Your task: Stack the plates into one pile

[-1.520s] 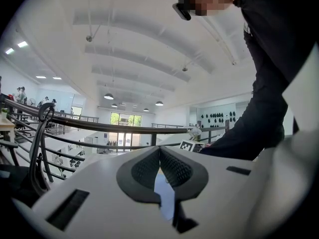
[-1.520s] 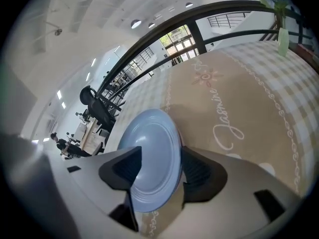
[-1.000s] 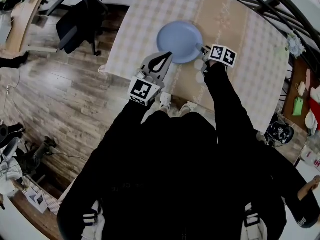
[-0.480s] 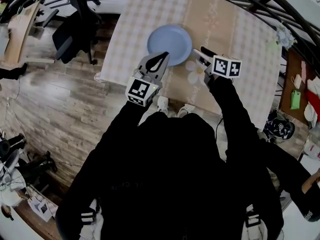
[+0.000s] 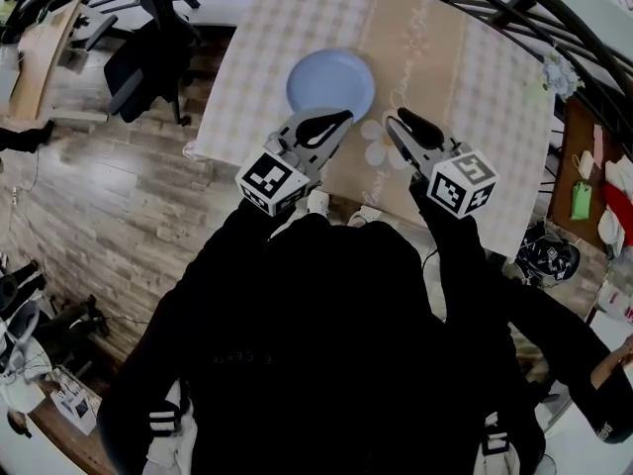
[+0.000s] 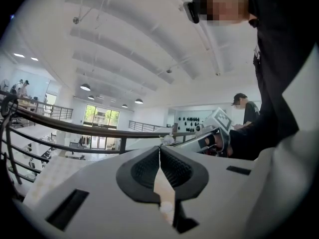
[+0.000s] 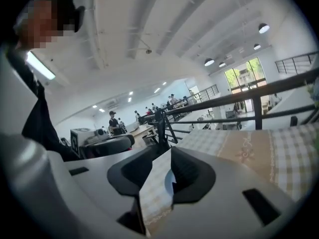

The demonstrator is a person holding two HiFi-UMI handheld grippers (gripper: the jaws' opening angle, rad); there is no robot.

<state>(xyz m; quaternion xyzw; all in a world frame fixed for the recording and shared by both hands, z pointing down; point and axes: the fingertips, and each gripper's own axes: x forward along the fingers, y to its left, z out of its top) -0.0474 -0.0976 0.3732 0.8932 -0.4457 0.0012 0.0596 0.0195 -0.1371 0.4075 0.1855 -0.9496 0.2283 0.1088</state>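
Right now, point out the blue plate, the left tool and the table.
blue plate point(image 5: 330, 85), head view, middle of its dish.
left tool point(image 5: 346, 117), head view, where its closed tips meet.
table point(image 5: 475, 77), head view, bare checked cloth to the right of the plate.

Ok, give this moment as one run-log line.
blue plate on table | left gripper: shut, empty | right gripper: jaws just been closing, apart, empty | both off the plate

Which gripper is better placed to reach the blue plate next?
Probably the right gripper: its jaws, which have just been closing, stand apart and empty, aimed toward the blue plate. The left gripper has its jaws shut.
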